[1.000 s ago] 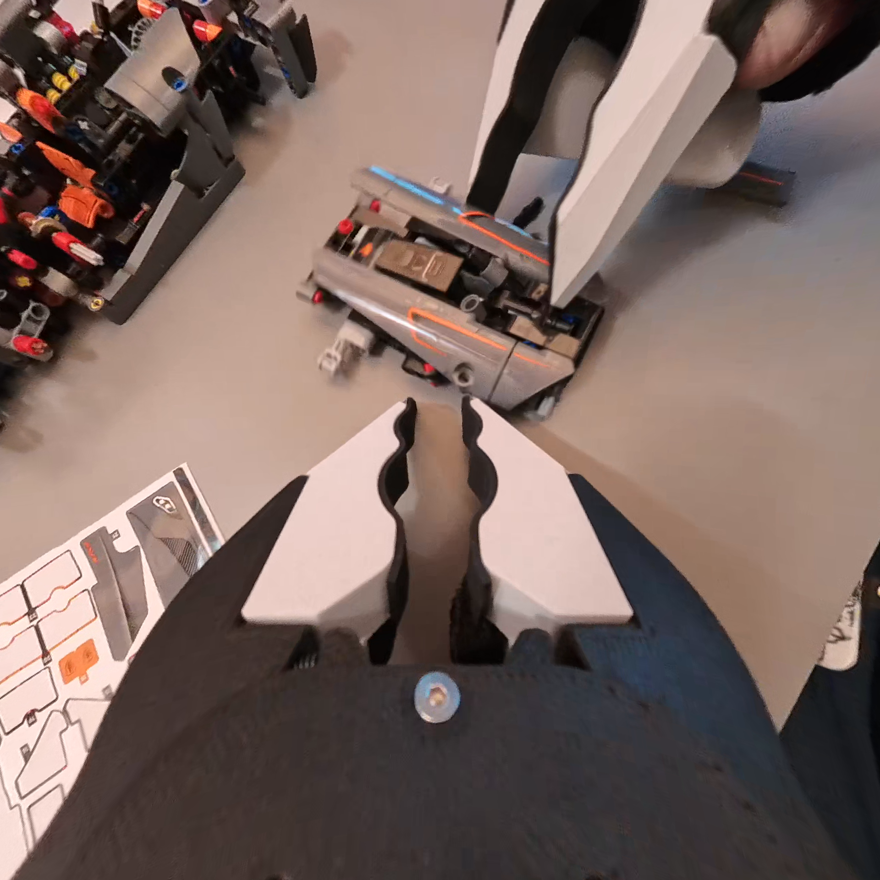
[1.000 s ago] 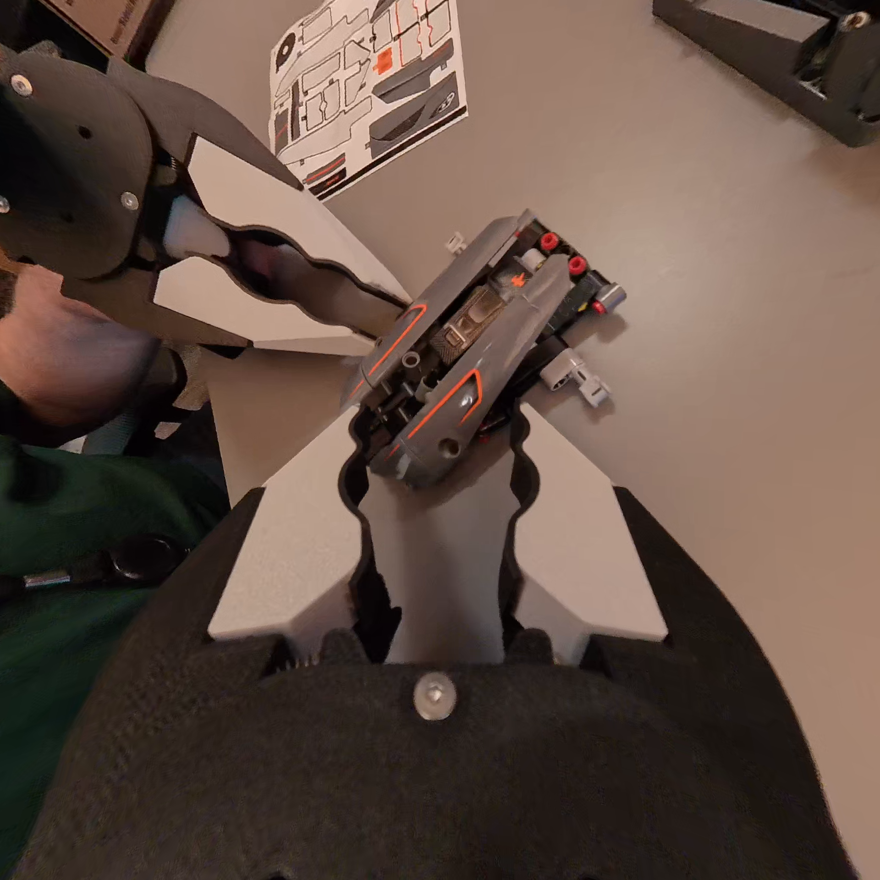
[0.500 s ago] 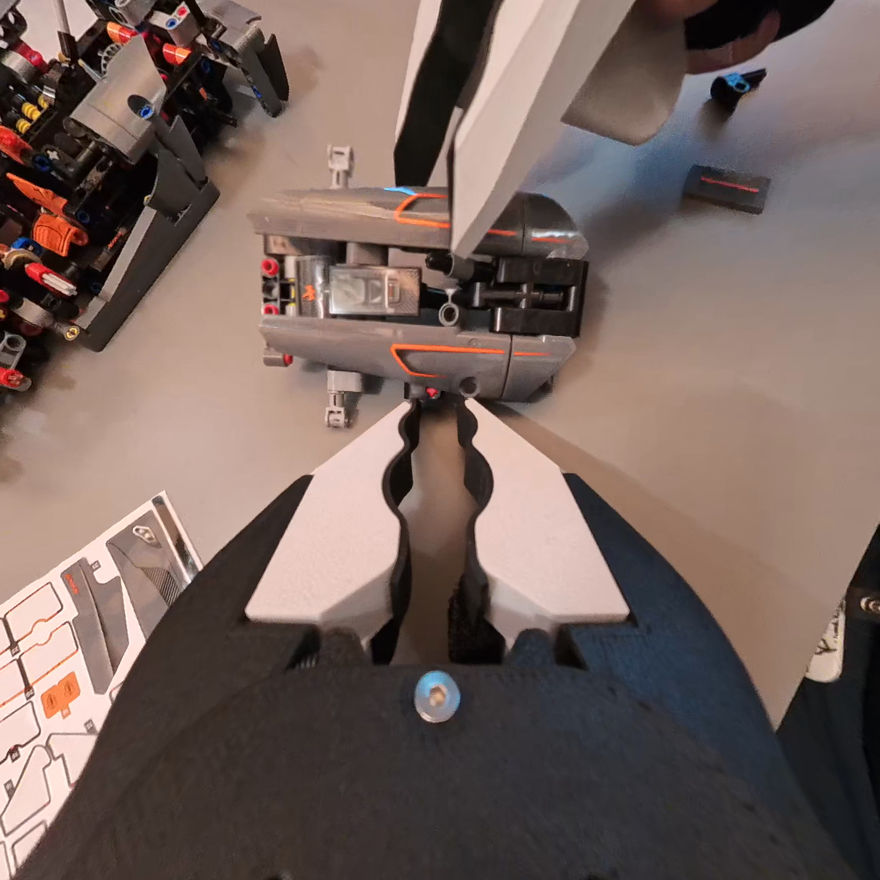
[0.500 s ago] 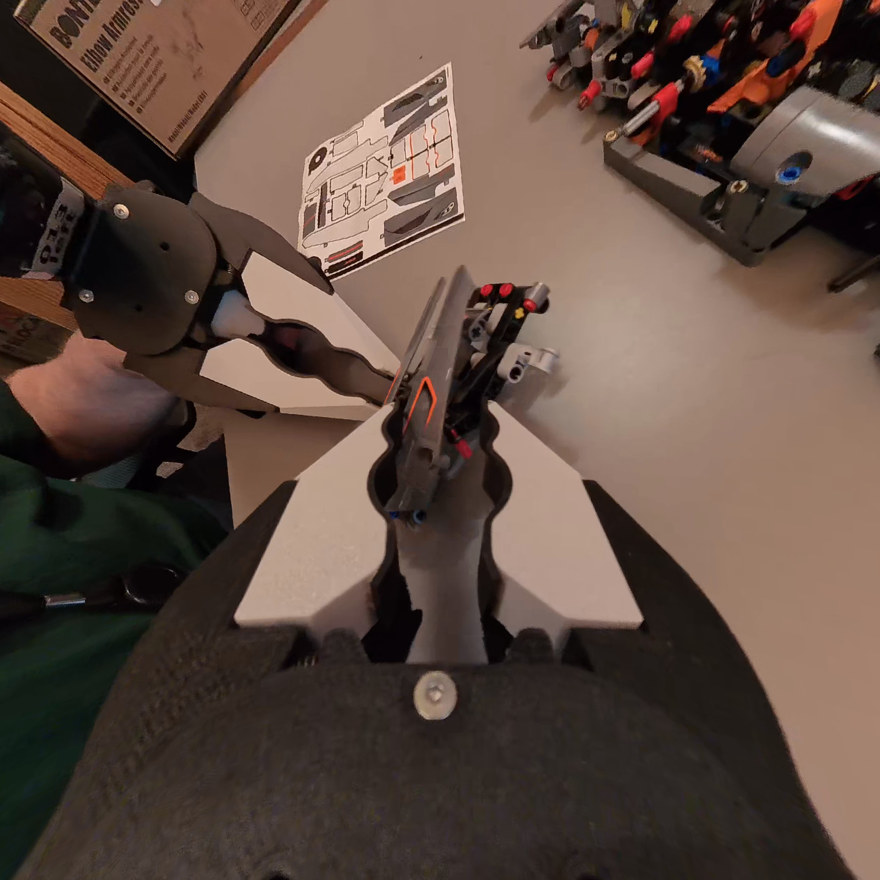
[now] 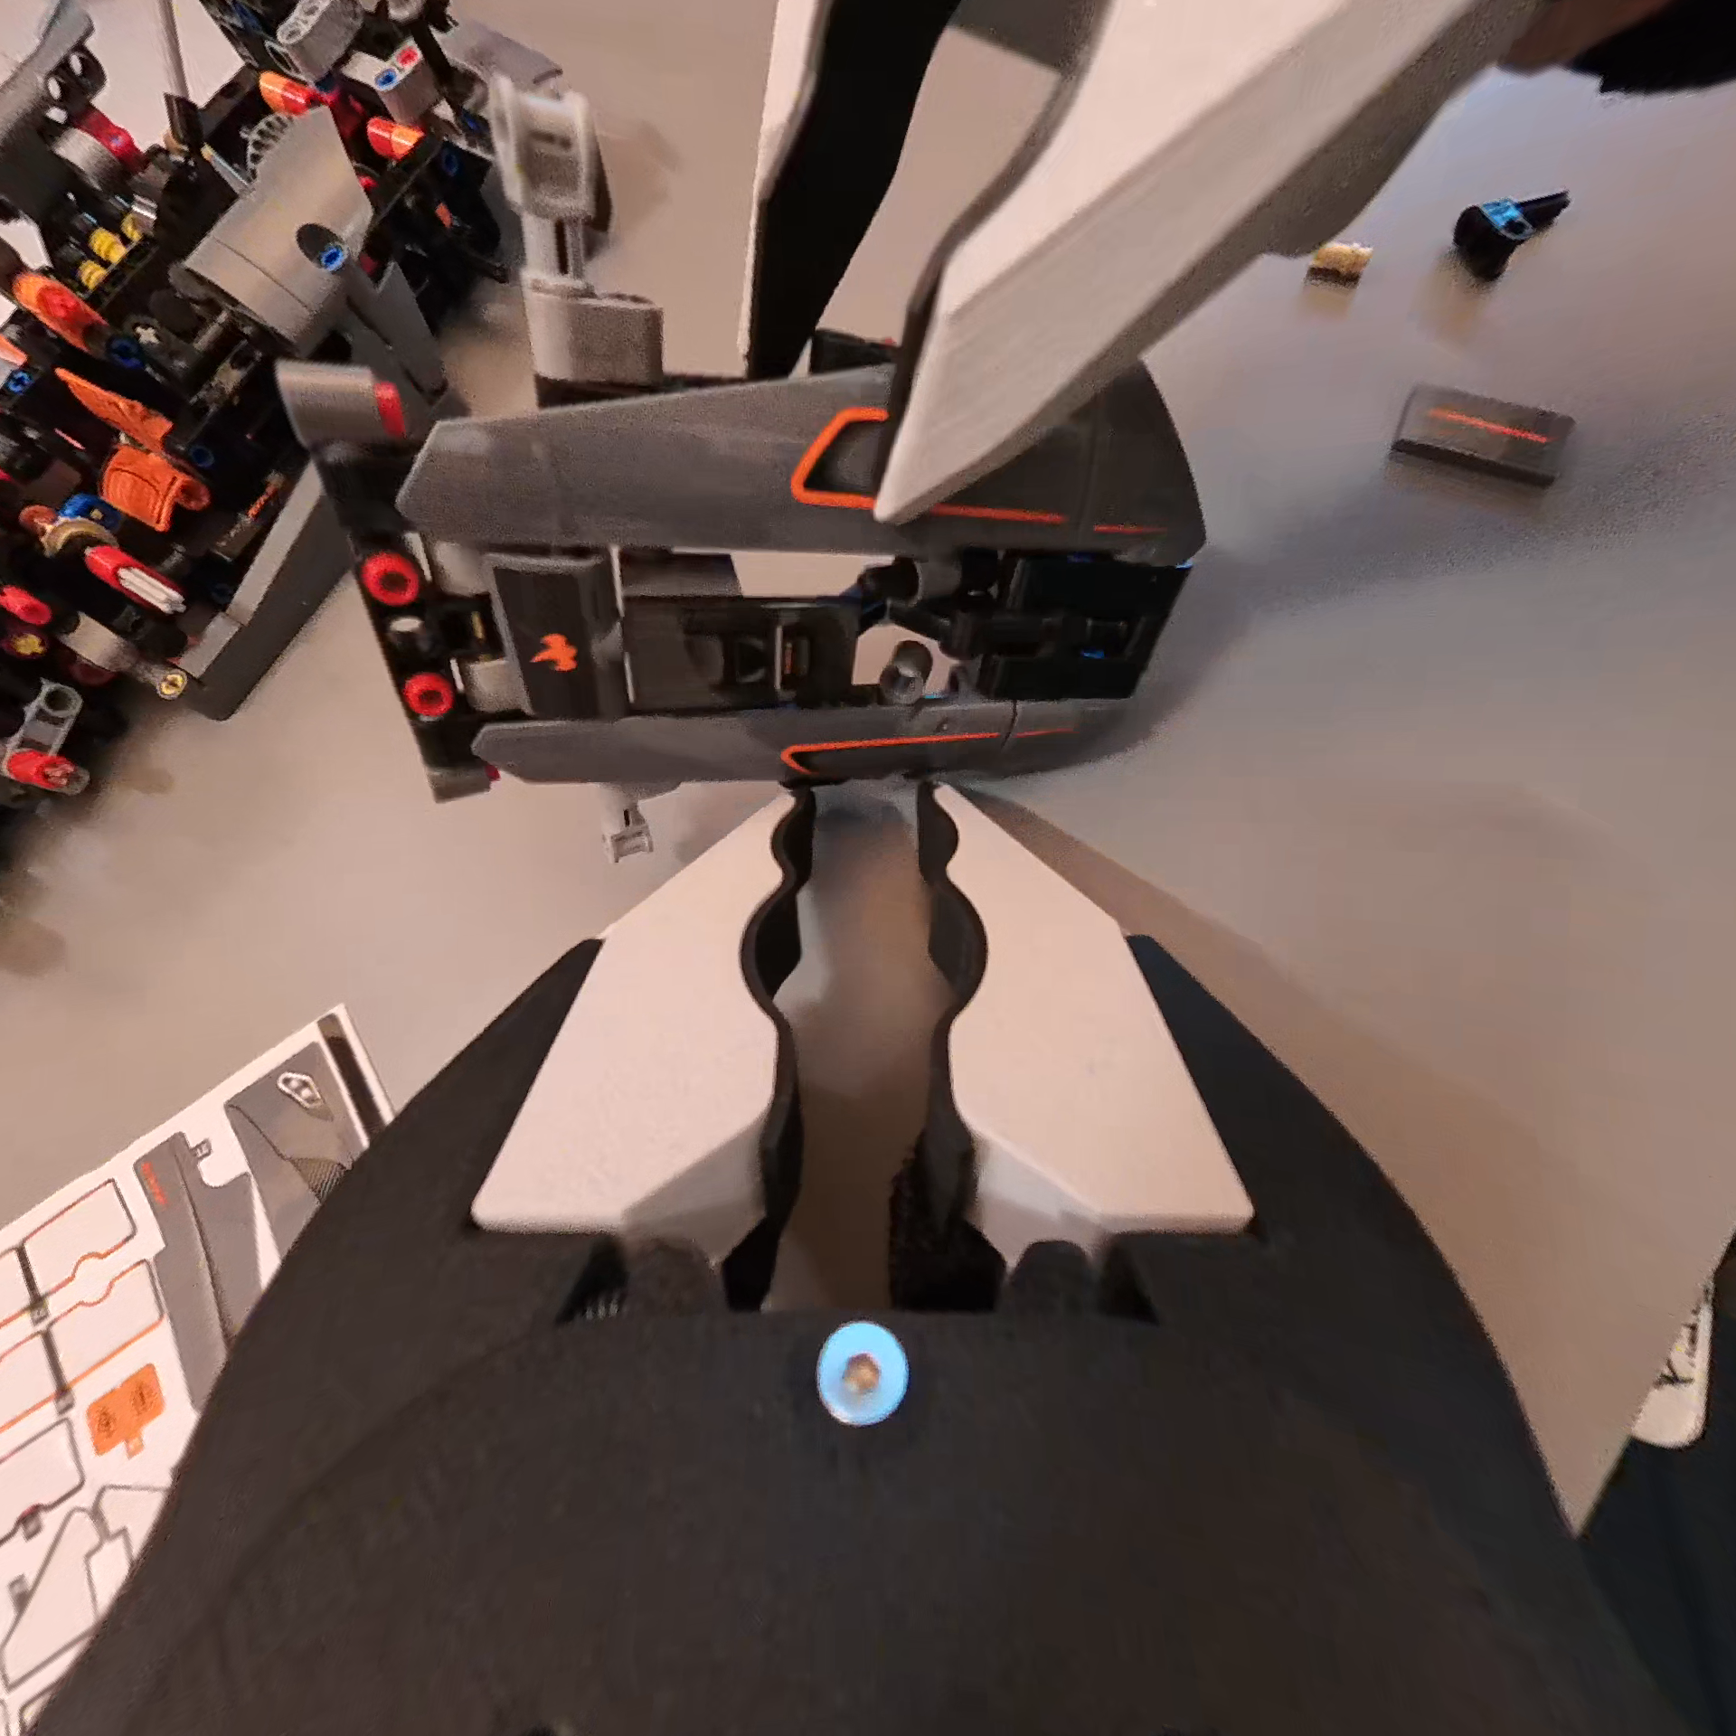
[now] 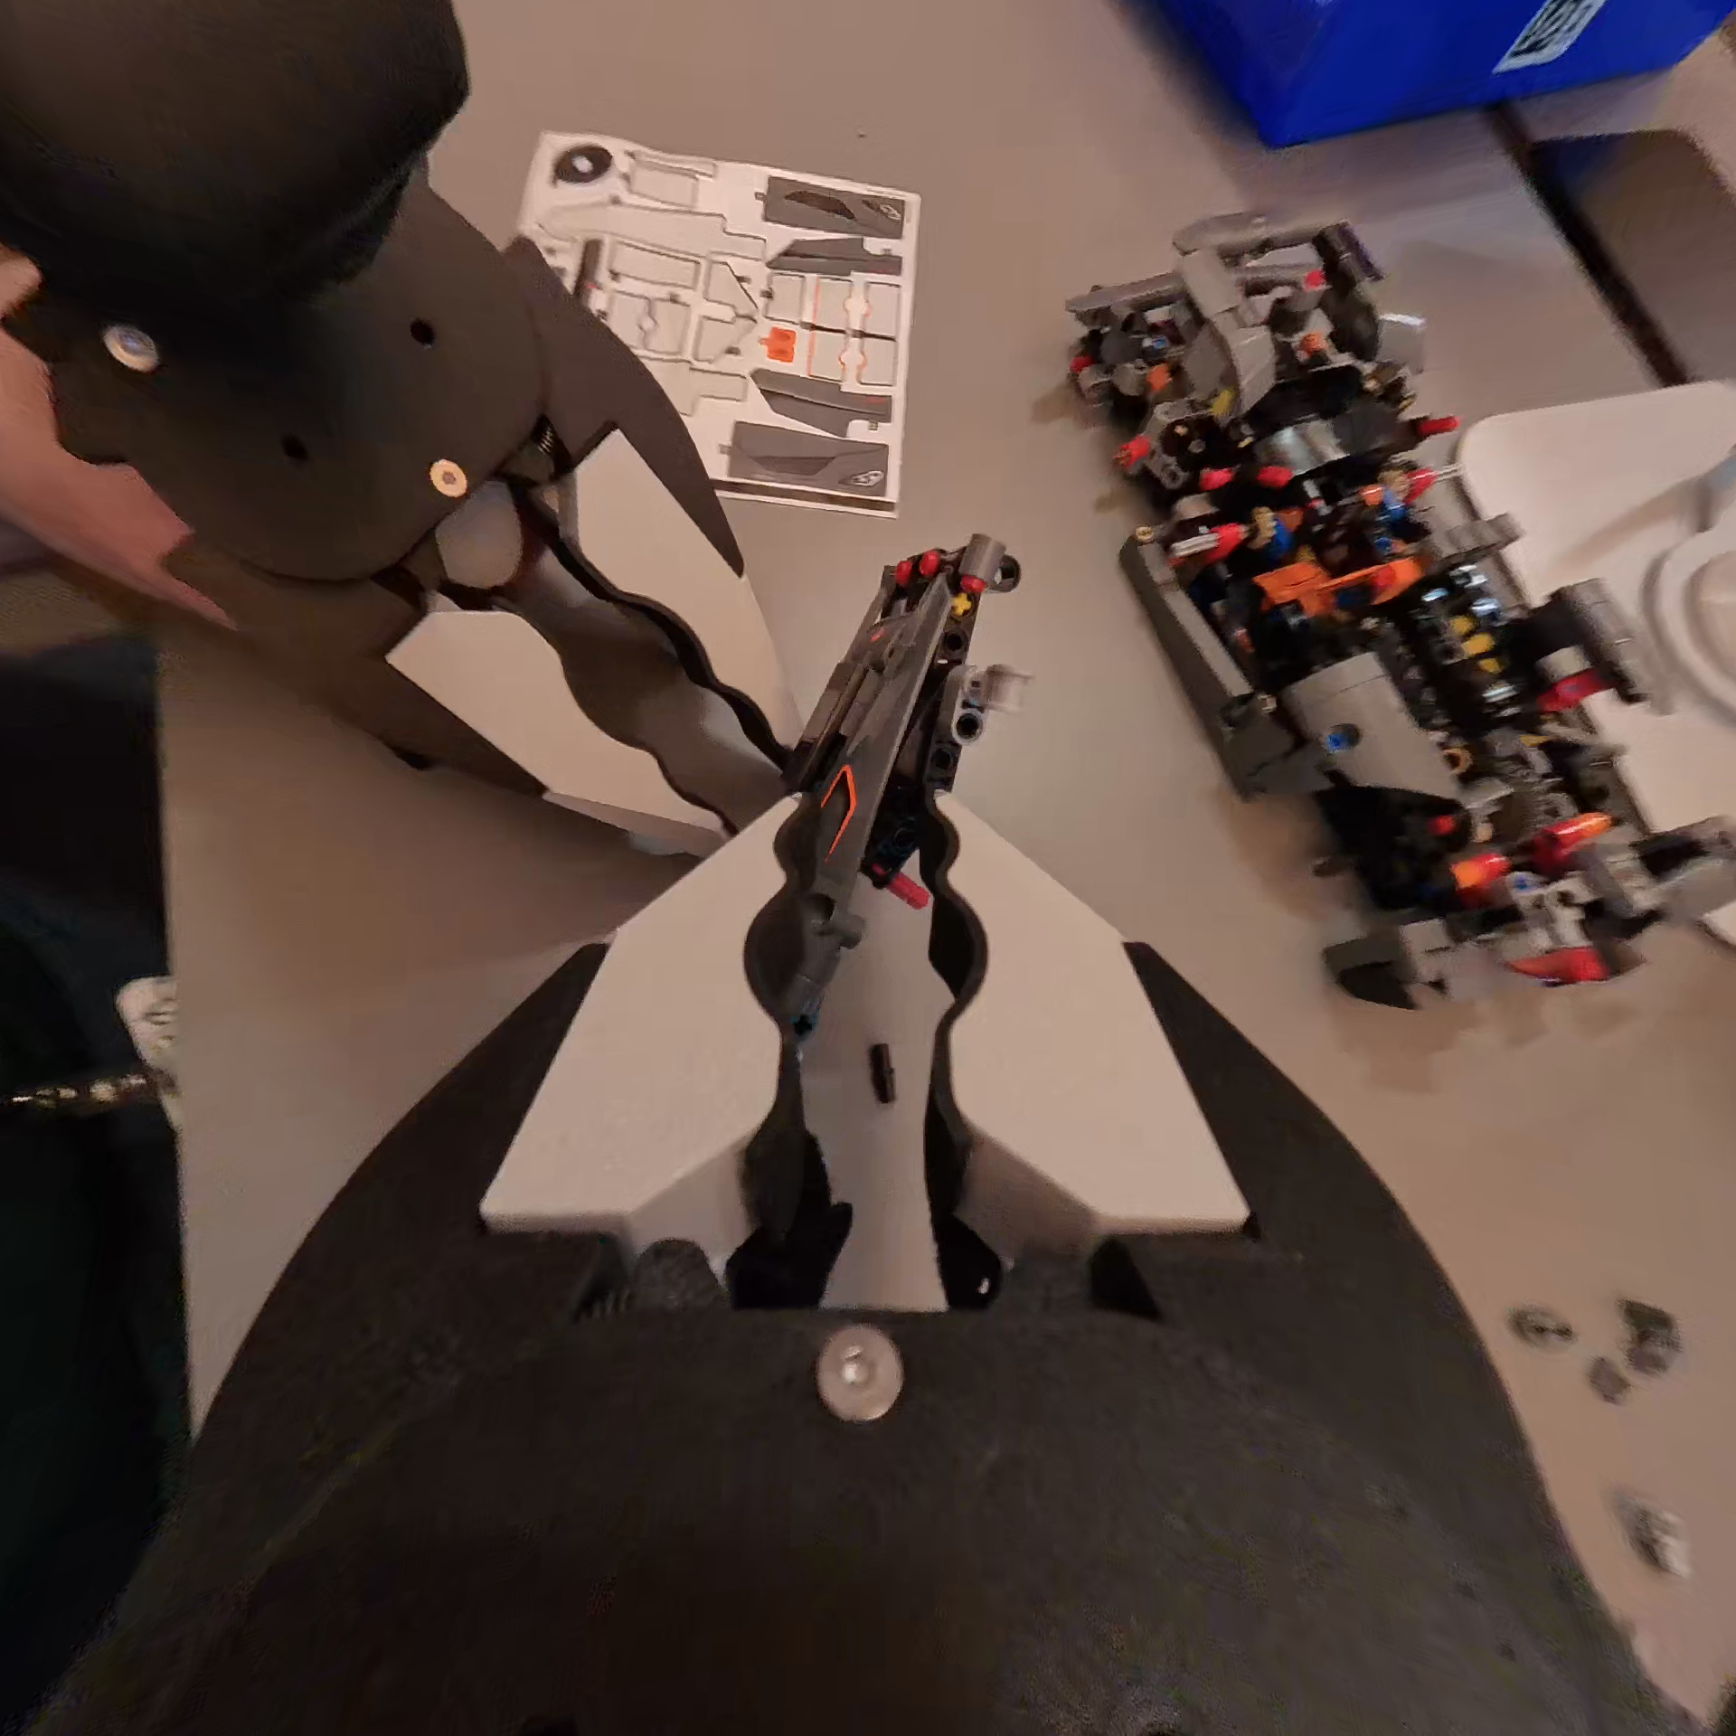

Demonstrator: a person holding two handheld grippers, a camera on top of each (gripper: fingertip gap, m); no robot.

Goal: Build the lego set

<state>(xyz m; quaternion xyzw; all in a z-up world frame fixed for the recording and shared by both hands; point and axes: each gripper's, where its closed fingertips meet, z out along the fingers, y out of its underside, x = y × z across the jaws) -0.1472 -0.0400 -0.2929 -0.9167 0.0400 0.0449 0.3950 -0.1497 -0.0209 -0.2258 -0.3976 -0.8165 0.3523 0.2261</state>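
Observation:
A grey Lego sub-assembly (image 5: 751, 611) with orange lines, black inner parts and red pins is held tilted on edge above the table. My right gripper (image 6: 860, 808) is shut on one grey side panel of it (image 6: 892, 714). In the left wrist view the right gripper's fingers (image 5: 1080, 282) come down from the top onto the far panel. My left gripper (image 5: 864, 794) has a narrow gap between its fingers with nothing visible in it. Its tips touch the near panel's edge. The left gripper also shows in the right wrist view (image 6: 766, 766), on the sub-assembly's left.
A large multicoloured chassis model (image 6: 1362, 658) lies to the right, also seen in the left wrist view (image 5: 188, 376). A sticker sheet (image 6: 751, 310) lies behind. A black tile (image 5: 1480, 437), small loose parts (image 6: 1597, 1343), a black pin (image 6: 880, 1071), a blue box (image 6: 1409, 56) and a white object (image 6: 1616, 488) are around. About 7 cm separates my left fingertips from my right. Left tips and right tips are each some 15 cm from the black tile (image 5: 1480, 437).
My right gripper closed on the sub-assembly, turned it up onto its edge and raised it. The left gripper kept its narrow gap and stayed at the near side.

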